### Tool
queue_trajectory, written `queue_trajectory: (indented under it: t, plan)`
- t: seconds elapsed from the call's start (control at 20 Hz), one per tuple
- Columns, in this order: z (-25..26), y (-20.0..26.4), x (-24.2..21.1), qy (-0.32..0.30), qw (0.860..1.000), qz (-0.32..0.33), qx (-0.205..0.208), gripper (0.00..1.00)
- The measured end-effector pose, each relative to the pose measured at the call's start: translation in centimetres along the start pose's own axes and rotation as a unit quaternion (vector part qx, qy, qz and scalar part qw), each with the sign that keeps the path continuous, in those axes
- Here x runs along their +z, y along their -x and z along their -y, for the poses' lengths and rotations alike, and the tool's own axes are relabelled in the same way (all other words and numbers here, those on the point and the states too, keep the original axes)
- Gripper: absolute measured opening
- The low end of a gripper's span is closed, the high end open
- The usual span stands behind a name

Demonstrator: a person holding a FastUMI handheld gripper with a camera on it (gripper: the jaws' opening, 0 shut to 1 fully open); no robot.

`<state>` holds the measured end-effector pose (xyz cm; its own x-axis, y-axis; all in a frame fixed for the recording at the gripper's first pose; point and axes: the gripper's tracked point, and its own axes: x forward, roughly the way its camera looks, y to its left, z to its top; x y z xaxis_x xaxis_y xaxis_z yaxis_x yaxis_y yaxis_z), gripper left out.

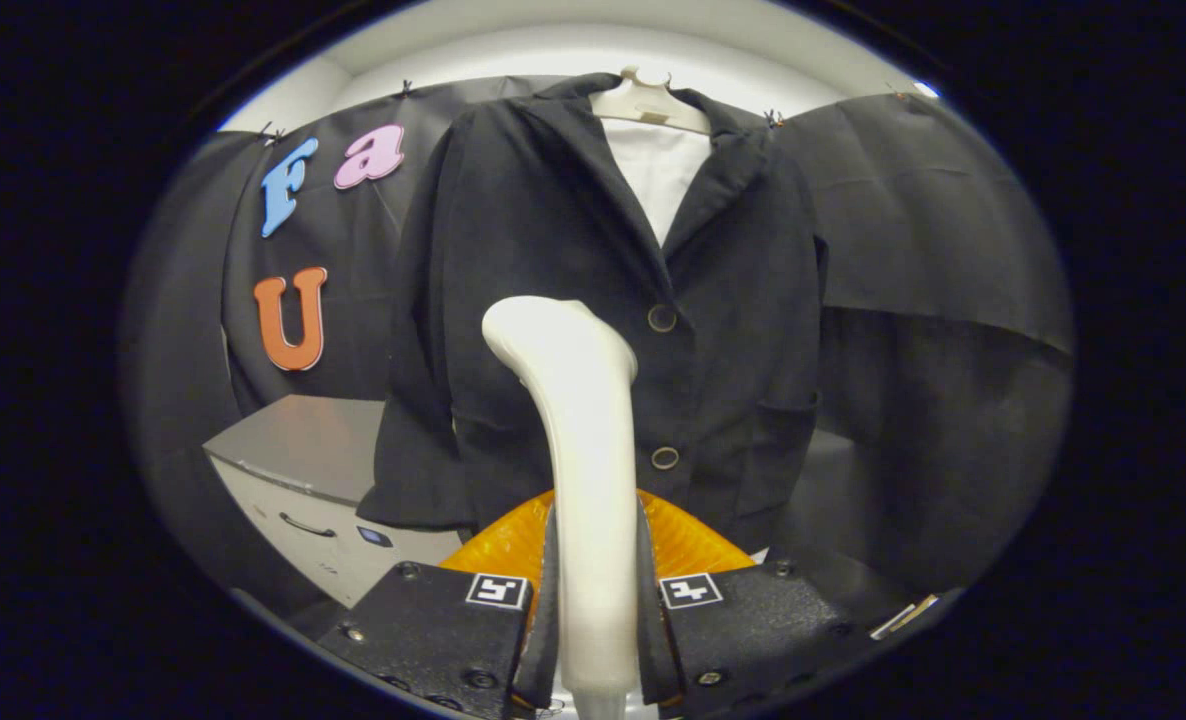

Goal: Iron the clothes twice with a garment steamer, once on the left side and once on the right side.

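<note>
A dark jacket (553,260) with two buttons hangs on a white hanger (648,100) over a white shirt (663,170), straight ahead of me. My gripper (595,600) is shut on the white handle of the garment steamer (578,420), both fingers pressing its sides. The steamer rises upright between the fingers, and its rounded head sits in front of the jacket's left front panel, about level with the upper button (662,318). Whether the head touches the cloth I cannot tell.
An orange ribbed part (693,545) lies just beyond the fingers, under the jacket's hem. A grey cabinet (303,470) with a drawer handle stands to the left below the sleeve. Black cloth walls hang behind and to the right.
</note>
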<state>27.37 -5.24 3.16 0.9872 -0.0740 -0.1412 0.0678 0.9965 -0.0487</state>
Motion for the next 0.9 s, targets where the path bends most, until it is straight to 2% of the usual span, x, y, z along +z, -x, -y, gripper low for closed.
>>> queue_trajectory:
  t: [0.25,0.55,0.9]
  plan:
    - [0.8,-0.5,-3.1,0.005,1.0,-0.02,-0.007,0.35]
    - [1.1,-0.7,-4.6,0.007,1.0,-0.029,-0.006,0.35]
    - [1.3,-0.4,-9.2,0.022,0.998,-0.055,-0.005,0.35]
